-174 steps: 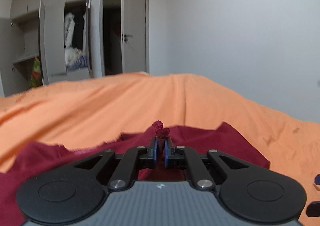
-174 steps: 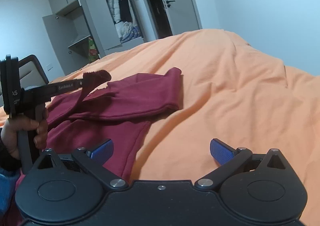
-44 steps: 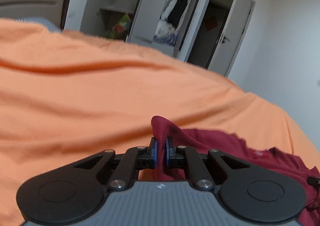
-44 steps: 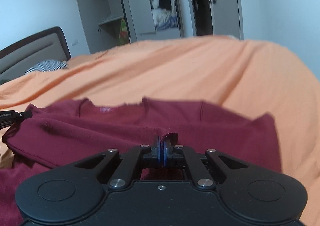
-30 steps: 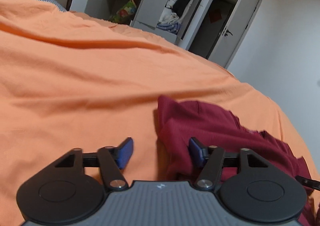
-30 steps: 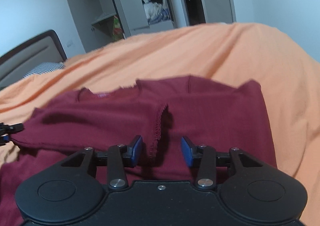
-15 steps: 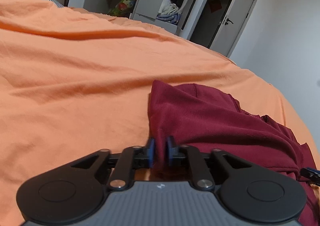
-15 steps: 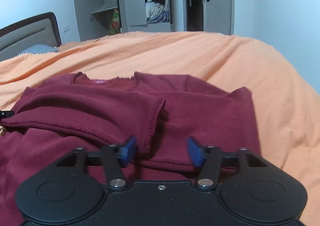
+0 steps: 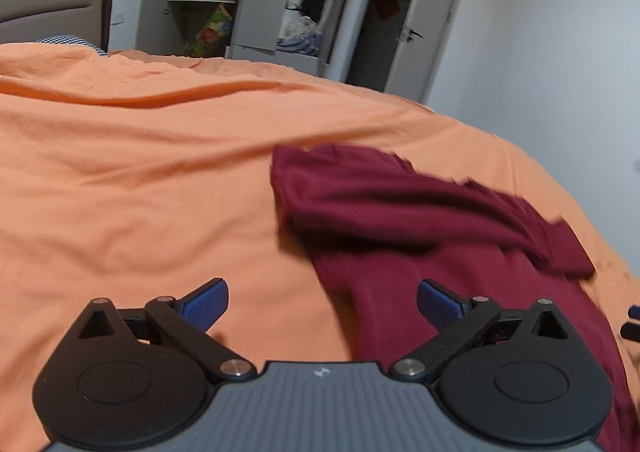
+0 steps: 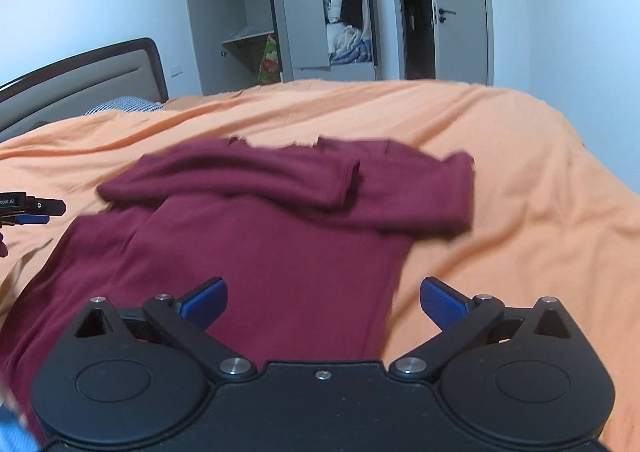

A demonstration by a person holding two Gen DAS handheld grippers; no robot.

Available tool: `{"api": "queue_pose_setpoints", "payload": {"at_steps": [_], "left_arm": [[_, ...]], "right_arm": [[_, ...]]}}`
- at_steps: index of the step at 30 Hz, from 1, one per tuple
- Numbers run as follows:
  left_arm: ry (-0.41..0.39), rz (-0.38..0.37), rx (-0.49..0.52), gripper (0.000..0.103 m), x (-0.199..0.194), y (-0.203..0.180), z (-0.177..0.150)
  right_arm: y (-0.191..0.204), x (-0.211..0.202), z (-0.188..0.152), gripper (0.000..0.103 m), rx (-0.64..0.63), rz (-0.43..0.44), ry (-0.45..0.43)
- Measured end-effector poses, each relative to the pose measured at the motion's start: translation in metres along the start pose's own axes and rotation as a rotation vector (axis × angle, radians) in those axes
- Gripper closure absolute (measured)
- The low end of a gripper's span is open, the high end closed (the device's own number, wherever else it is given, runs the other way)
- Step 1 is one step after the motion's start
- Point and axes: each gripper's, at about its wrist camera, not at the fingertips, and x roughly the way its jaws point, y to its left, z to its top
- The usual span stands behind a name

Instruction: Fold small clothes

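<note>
Left wrist: left gripper spread, empty, over maroon shirt edge on orange bedspread; right wrist: right gripper spread above shirt body; folded sleeves likely slipped open if tugged.

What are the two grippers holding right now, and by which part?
Nothing. The left gripper and the right gripper are both open over the dark red long-sleeved top, which lies free on the orange bedspread.
</note>
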Motion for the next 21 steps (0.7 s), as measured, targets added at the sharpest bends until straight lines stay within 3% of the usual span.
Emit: {"api": "queue_pose_setpoints", "payload": {"at_steps": [10, 13, 16, 18, 21], "left_arm": [[0.110, -0.067, 0.038, 0.001, -0.058, -0.013, -0.076], [0.126, -0.067, 0.052, 0.001, -0.070, -0.018, -0.092], [0.153, -0.076, 0.043, 0.006, -0.079, -0.022, -0.101], [0.163, -0.065, 0.041, 0.016, -0.084, -0.025, -0.106], [0.177, -0.031, 0.032, 0.047, -0.090, -0.028, -0.112]], "right_arm": [[0.005, -0.071, -0.074, 0.002, 0.153, 0.074, 0.078], [0.011, -0.084, -0.093, 0.011, 0.177, 0.084, 0.093], [0.020, -0.094, -0.105, 0.028, 0.191, 0.069, 0.094], [0.025, -0.098, -0.111, 0.046, 0.190, 0.071, 0.101], [0.029, -0.101, -0.117, 0.071, 0.178, 0.056, 0.107]]}}
